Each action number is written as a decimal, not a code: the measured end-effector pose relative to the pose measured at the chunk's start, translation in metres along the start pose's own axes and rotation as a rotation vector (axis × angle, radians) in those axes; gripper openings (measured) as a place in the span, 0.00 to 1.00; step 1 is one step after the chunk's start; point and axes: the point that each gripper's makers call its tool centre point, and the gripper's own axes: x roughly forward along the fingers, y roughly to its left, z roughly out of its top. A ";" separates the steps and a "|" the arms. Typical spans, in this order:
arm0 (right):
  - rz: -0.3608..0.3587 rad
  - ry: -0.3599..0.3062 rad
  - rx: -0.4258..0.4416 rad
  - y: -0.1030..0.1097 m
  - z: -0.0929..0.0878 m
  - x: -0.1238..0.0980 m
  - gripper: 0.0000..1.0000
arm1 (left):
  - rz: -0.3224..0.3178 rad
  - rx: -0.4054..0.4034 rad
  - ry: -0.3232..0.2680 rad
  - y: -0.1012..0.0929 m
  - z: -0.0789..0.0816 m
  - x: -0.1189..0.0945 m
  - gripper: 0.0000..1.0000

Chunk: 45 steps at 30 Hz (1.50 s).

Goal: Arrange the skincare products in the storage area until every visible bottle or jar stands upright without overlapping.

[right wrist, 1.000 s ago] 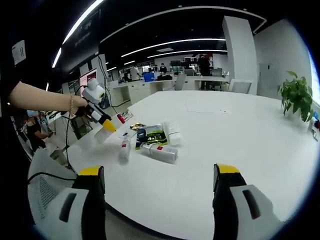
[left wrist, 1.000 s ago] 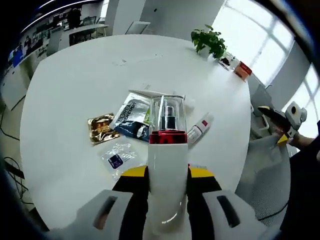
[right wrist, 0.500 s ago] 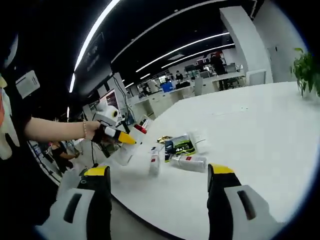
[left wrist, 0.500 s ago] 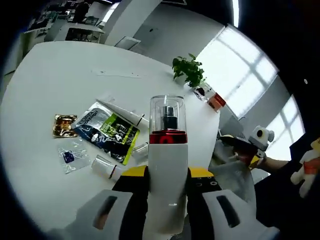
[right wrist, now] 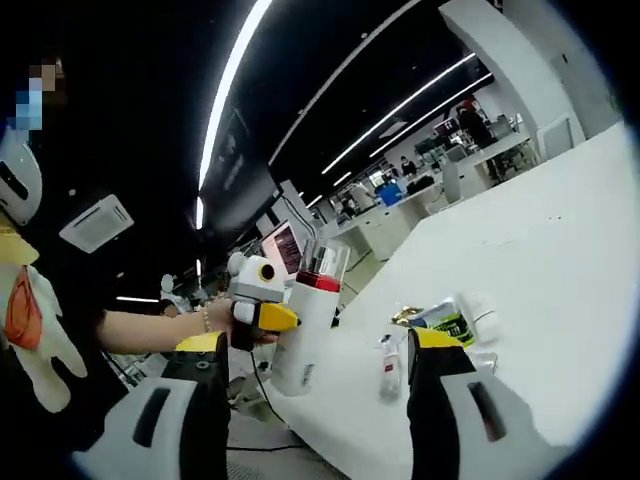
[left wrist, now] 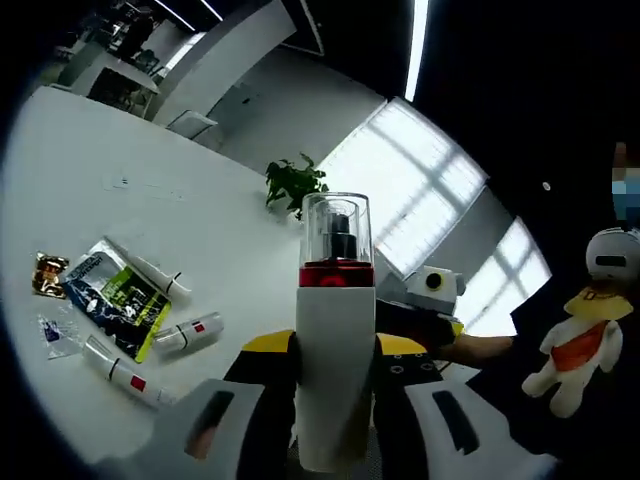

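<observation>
Left tongs [left wrist: 335, 365]: clamped on the white pump bottle [left wrist: 335, 330], which has a red collar and clear cap; bottle upright between the jaws, held above the tabletop [left wrist: 120, 160] edge.
Right tongs [right wrist: 315, 400]: jaws wide apart, nothing between them.
Progress: early, by my reading. Only the held bottle is upright, and it is not yet set down.
Left to do: the tubes [left wrist: 190, 333] lie flat just beside the green-and-black sachet [left wrist: 120, 300]; a gold packet [left wrist: 45, 275] and a clear packet [left wrist: 55, 335] lie near it.
Left gripper view adds: the potted plant [left wrist: 292, 182] beyond the sachet, and the layout of the flat items.
Right gripper view adds: the bottle [right wrist: 305, 320] from the side, base just above the tabletop [right wrist: 520, 250] near the sachet [right wrist: 440, 320]; one small tube [right wrist: 387, 366] looks upright there, uncertain.
</observation>
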 end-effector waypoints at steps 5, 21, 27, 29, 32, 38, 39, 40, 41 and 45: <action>0.089 0.036 0.018 0.016 0.002 0.011 0.65 | -0.067 0.009 -0.006 -0.025 -0.004 0.006 0.31; 0.218 0.021 0.101 0.044 0.011 0.020 0.38 | -0.182 0.022 0.019 -0.071 -0.021 0.029 0.31; 0.205 0.009 0.053 0.048 0.011 0.014 0.31 | -0.172 0.005 0.027 -0.070 -0.026 0.032 0.31; 0.190 -0.004 0.057 0.046 0.012 0.013 0.31 | -0.167 -0.001 0.024 -0.069 -0.026 0.033 0.31; 0.169 -0.023 0.088 0.045 0.014 0.010 0.29 | -0.173 -0.007 0.023 -0.071 -0.025 0.034 0.31; 0.080 0.010 0.031 0.044 0.015 0.009 0.28 | -0.127 0.063 0.043 -0.071 -0.023 0.037 0.29; 0.059 0.011 0.017 0.043 0.015 0.009 0.28 | -0.099 0.090 0.048 -0.068 -0.023 0.038 0.29; 0.048 0.019 0.000 0.043 0.015 0.009 0.28 | -0.080 0.122 0.056 -0.067 -0.023 0.038 0.29; 0.038 0.024 -0.010 0.042 0.015 0.009 0.28 | -0.066 0.136 0.059 -0.066 -0.022 0.038 0.30; 0.003 0.031 -0.026 0.038 0.016 0.008 0.28 | -0.005 0.170 0.052 -0.064 -0.020 0.039 0.31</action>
